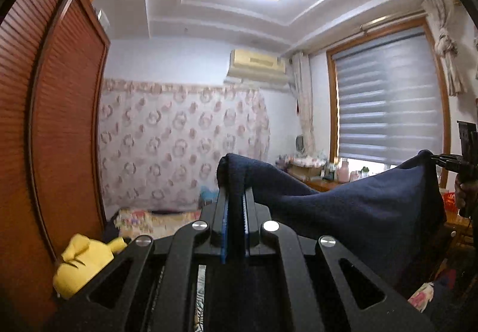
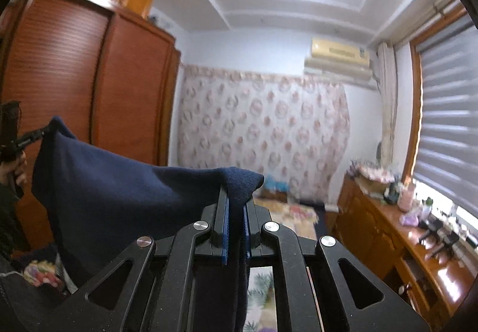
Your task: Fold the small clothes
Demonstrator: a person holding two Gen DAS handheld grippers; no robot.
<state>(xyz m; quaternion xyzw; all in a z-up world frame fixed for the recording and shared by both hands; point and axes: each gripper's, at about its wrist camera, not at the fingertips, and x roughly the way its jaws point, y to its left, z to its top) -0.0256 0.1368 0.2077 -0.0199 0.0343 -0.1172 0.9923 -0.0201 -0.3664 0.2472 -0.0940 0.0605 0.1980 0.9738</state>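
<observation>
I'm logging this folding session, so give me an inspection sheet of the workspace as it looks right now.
Surface: nothing seen; both cameras tilt up into the room.
Job's things: navy cloth held up in the air, stretched between both grippers.
Clutter: yellow plush toy; small items on the wooden counter.
Grippers: left gripper and right gripper each shut on a cloth corner.
Cables: nothing seen.
Surroundings: wardrobe, window blind, air conditioner.
</observation>
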